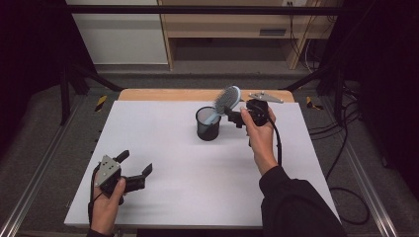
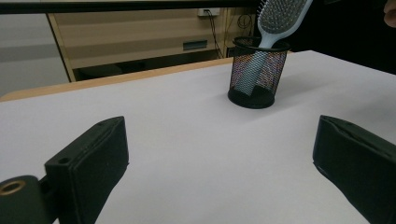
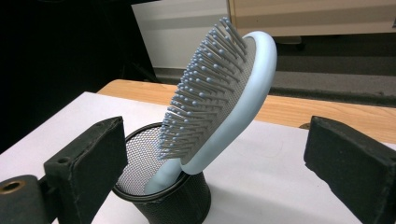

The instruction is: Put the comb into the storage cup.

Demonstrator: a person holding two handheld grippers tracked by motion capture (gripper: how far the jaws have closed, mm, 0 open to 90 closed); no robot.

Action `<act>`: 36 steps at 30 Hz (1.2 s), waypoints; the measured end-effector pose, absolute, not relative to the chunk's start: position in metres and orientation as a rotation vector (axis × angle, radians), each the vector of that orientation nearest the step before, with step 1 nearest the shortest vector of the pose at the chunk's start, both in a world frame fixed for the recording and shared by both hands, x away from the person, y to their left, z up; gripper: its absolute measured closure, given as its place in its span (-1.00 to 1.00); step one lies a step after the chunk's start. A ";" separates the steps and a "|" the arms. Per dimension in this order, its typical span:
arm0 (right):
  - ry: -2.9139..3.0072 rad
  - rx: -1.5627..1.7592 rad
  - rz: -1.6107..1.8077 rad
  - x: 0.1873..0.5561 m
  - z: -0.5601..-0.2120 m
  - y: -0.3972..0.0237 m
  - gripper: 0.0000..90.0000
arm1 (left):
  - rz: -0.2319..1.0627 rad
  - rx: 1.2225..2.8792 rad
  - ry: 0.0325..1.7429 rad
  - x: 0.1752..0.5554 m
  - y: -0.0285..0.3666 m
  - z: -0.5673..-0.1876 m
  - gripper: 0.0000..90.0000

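A black mesh cup (image 1: 208,124) stands upright at the back middle of the white table top (image 1: 178,168). A pale blue hairbrush (image 1: 226,100) leans in it, handle down, bristled head tilted up to the right. My right gripper (image 1: 234,117) is open just right of the cup; in the right gripper view its jaws stand wide either side of the hairbrush (image 3: 224,98) and cup (image 3: 161,198) without touching them. My left gripper (image 1: 135,163) rests open and empty near the front left, facing the distant cup (image 2: 254,77) and hairbrush (image 2: 279,18).
A strip of wooden table edge (image 1: 168,95) shows behind the white top. Wooden shelving (image 1: 232,29) and a white panel (image 1: 118,34) stand beyond. Black frame bars (image 1: 197,10) surround the table, and cables (image 1: 346,148) trail on the floor at the right.
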State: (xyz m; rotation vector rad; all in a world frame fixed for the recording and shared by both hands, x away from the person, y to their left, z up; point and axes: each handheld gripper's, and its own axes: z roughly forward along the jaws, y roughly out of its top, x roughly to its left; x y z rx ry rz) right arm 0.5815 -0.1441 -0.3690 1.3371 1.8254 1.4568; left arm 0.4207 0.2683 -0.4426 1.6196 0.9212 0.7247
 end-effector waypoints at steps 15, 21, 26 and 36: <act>1.830 1.274 1.512 0.570 -0.358 -0.145 -0.86 | 0.725 1.616 0.929 0.421 0.271 -0.443 -0.92; 1.805 1.227 1.525 0.563 -0.350 -0.149 -0.86 | 0.729 1.604 0.934 0.421 0.273 -0.443 -0.92; 1.770 1.209 1.518 0.557 -0.345 -0.155 -0.88 | 0.750 1.600 0.937 0.421 0.278 -0.442 -0.92; 1.725 1.184 1.510 0.546 -0.338 -0.173 -0.87 | 0.783 1.592 0.939 0.421 0.285 -0.440 -0.93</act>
